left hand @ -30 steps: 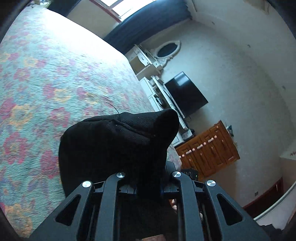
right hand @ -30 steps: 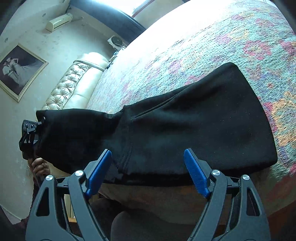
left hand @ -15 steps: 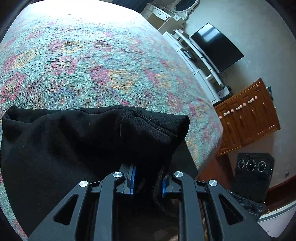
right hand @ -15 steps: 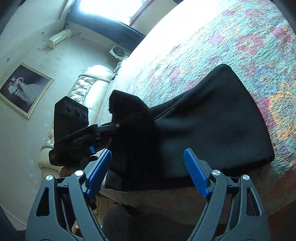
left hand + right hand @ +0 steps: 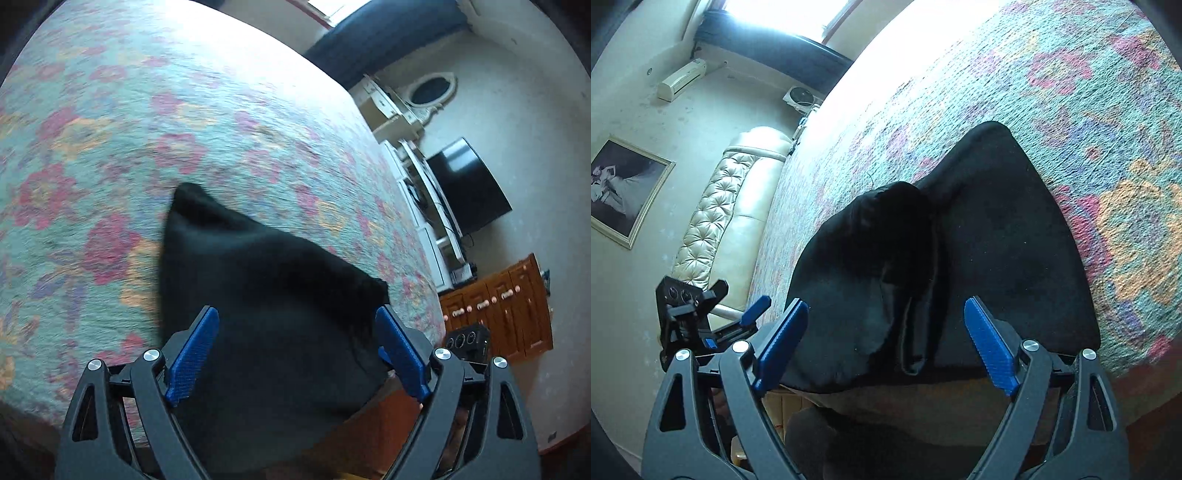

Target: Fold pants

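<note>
Bed [image 5: 155, 122] now carries the whole pants [image 5: 266, 295], a black bundle at its near edge, one end doubled over. Left hand-held gripper [image 5: 295, 354], clamped on that end a moment ago, is opening, fabric loose between its jaws. Right hand-held gripper [image 5: 886, 347] is opening too, gripping nothing; this fold looks done.

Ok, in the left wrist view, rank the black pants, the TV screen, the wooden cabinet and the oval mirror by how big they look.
1. Black pants, though nearest the camera.
2. and 3. Wooden cabinet and TV screen look alike; no ranking.
4. Oval mirror.
</note>
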